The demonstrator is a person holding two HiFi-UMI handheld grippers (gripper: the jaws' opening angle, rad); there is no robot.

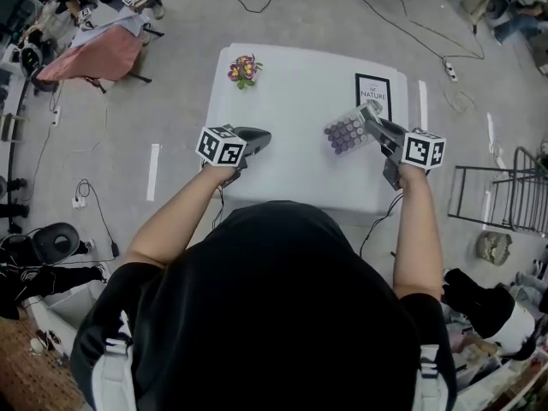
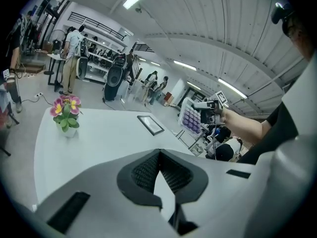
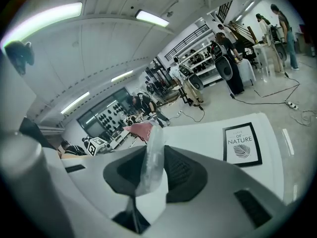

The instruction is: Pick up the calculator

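Well apart from the calculator [image 1: 347, 131], a pot [image 2: 69, 132] holds flowers [image 2: 66, 105].

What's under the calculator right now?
From the head view, only bare white table shows around the calculator, which the right gripper grips; the framed print lies beside it. The patch directly beneath is covered.

Flowers [image 1: 244, 69] left, print [image 1: 372, 93] right, on table [image 1: 291, 157]; calculator [image 1: 346, 132] above.
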